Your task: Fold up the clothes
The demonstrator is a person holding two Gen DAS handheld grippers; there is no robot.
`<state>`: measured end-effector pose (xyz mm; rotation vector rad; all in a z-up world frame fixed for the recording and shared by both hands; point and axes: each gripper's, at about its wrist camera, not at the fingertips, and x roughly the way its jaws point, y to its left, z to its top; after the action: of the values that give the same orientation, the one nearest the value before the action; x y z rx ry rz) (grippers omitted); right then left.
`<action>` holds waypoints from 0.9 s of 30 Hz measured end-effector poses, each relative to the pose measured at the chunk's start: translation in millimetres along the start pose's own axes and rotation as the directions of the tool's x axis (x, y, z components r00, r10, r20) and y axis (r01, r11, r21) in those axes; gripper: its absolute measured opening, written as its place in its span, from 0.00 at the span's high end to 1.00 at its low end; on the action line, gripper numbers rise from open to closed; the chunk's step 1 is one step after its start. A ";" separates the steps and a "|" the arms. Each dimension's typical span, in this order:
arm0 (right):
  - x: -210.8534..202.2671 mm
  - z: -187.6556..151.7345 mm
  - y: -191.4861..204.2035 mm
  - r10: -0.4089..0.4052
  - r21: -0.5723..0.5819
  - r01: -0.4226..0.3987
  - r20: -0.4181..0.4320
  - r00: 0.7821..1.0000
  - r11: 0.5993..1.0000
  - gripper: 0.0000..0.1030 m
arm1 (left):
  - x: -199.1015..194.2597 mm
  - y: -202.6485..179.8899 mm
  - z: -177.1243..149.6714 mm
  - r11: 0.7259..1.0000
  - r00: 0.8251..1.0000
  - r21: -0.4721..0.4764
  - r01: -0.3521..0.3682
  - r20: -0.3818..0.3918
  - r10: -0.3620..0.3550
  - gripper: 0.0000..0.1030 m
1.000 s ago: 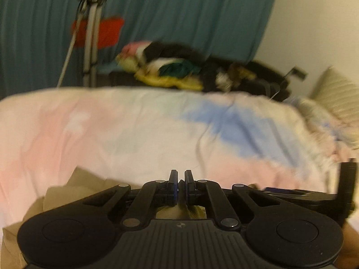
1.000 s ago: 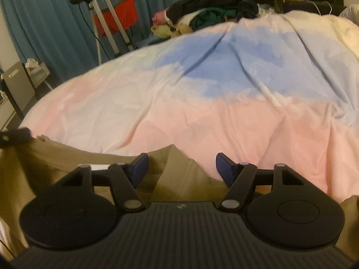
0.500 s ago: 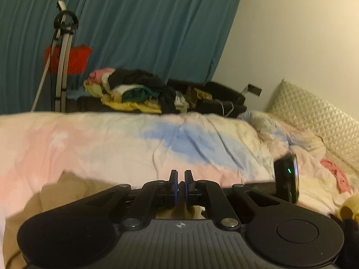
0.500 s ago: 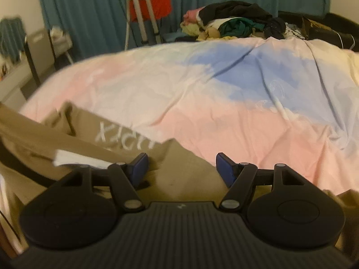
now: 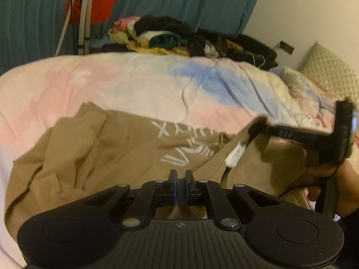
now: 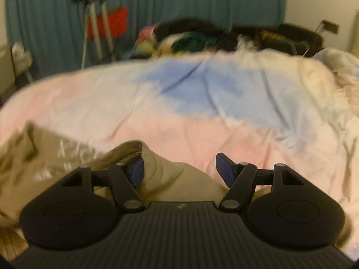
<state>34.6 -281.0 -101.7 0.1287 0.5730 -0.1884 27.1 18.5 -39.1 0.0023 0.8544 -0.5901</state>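
A tan T-shirt [image 5: 107, 148] with white lettering lies crumpled on the pastel bedspread [image 5: 134, 85]. My left gripper [image 5: 180, 182] is shut on a fold of the tan T-shirt near its hem. In the left wrist view my right gripper [image 5: 258, 125] reaches in from the right, over a raised edge of the shirt by its white label [image 5: 235, 155]. In the right wrist view my right gripper [image 6: 179, 168] is open, with a hump of the tan shirt [image 6: 161, 170] lying between its fingers and draped over the left fingertip [image 6: 135, 170].
A pile of mixed clothes [image 5: 161, 35] lies on a dark couch beyond the bed. A tripod stand [image 5: 83, 15] with a red item [image 5: 92, 9] stands by the teal curtain. A quilted pillow [image 5: 329, 76] is at the right, and a cabinet [image 6: 9, 71] at the left.
The left view has tilted down, so the shirt's printed side now shows spread on the bed. My right gripper has swung over the shirt's raised edge. Both jaws are unchanged.
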 end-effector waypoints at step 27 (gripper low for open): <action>-8.2 5.6 -2.8 0.264 0.091 -0.259 -0.045 0.964 0.962 0.33 | 1.0 -50.9 -14.4 0.967 0.988 0.223 -0.126 0.119 0.101 0.93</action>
<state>30.2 -283.6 -92.6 0.2908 0.5993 0.0486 -7.6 -21.5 -37.8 0.2280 0.6739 -0.5735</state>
